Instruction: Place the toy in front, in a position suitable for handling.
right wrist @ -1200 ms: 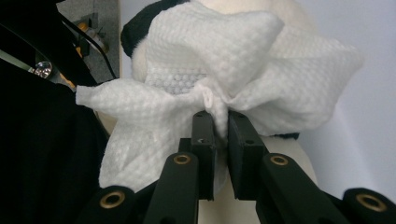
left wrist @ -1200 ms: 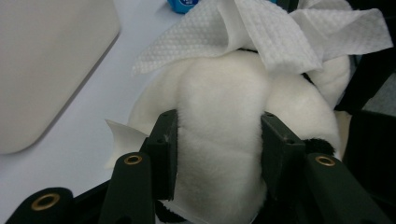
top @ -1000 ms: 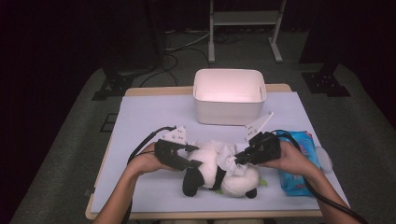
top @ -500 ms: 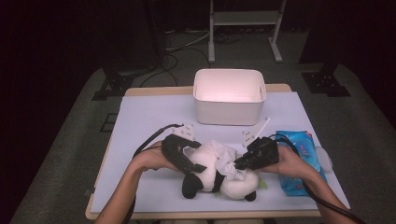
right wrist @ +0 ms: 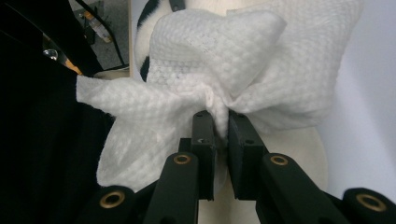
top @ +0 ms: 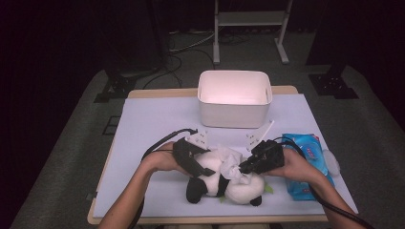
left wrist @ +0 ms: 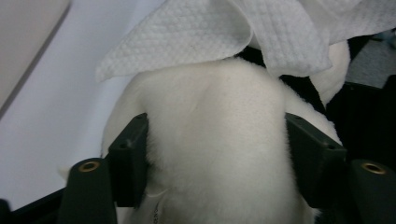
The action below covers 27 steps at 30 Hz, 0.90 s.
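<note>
Your left gripper (left wrist: 217, 154), jaws just closing, clamps the panda's (left wrist: 215, 140) white body between its pads, while your right gripper (right wrist: 222, 126) pinches the bunched wipe (right wrist: 224, 70) lying on the toy.

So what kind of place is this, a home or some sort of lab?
Likely a recording studio or lab: a table under a pale sheet, black-draped surroundings, cables on the floor, and a metal stand behind.

One panda (top: 224, 183), one wipe (top: 232, 160), one white bin (top: 234, 109), one blue pack (top: 305, 164), two grippers (top: 199, 168) (top: 244, 168).
</note>
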Each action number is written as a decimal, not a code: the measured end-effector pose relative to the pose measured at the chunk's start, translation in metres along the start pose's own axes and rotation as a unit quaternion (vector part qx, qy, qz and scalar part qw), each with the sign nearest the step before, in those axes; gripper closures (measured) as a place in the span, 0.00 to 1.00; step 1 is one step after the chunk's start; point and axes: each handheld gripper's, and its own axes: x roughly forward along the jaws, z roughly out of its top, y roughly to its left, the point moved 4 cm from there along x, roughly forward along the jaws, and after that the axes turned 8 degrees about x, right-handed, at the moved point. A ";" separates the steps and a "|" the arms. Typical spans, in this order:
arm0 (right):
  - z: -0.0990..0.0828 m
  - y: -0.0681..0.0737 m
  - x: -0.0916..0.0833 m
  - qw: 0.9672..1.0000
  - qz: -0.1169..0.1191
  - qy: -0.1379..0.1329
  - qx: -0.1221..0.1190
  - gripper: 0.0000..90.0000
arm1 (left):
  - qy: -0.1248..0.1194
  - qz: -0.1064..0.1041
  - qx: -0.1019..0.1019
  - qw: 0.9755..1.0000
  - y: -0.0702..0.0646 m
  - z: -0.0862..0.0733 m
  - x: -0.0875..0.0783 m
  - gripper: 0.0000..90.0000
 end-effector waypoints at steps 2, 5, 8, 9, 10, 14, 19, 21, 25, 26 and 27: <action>0.004 0.000 0.000 1.000 -0.004 -0.002 -0.003 0.90 | -0.005 0.015 -0.001 1.000 -0.003 -0.004 -0.002 0.40; 0.010 0.001 -0.001 1.000 -0.008 -0.006 -0.008 0.90 | -0.016 0.036 -0.010 0.999 -0.006 -0.010 -0.006 0.44; 0.017 0.000 -0.002 1.000 -0.020 -0.010 -0.012 0.90 | -0.014 0.064 -0.016 0.998 -0.007 -0.014 -0.010 0.44; 0.019 0.000 -0.002 1.000 -0.023 -0.010 -0.013 0.90 | -0.015 0.073 -0.019 0.997 -0.007 -0.015 -0.011 0.44; 0.021 -0.001 -0.002 0.999 -0.029 -0.010 -0.015 0.90 | -0.013 0.079 -0.020 0.997 -0.006 -0.015 -0.012 0.44; 0.028 -0.005 -0.003 0.999 -0.042 -0.006 -0.013 0.90 | -0.011 0.110 -0.029 0.993 -0.002 -0.018 -0.015 0.44; 0.028 -0.011 -0.007 0.998 -0.055 -0.002 -0.007 0.90 | -0.012 0.143 -0.045 0.989 0.001 -0.019 -0.018 0.44; 0.025 -0.013 -0.009 0.998 -0.057 0.000 -0.003 0.90 | -0.017 0.146 -0.045 0.988 -0.001 -0.018 -0.016 0.44; 0.019 -0.016 -0.012 0.998 -0.063 0.006 0.001 0.90 | -0.035 0.145 -0.036 0.988 -0.006 -0.014 -0.015 0.41; 0.020 -0.015 -0.011 0.998 -0.062 0.004 0.000 0.90 | -0.039 0.144 -0.032 0.988 -0.007 -0.014 -0.014 0.40; 0.021 -0.015 -0.010 0.998 -0.059 0.000 -0.001 0.90 | -0.042 0.142 -0.032 0.988 -0.008 -0.014 -0.014 0.40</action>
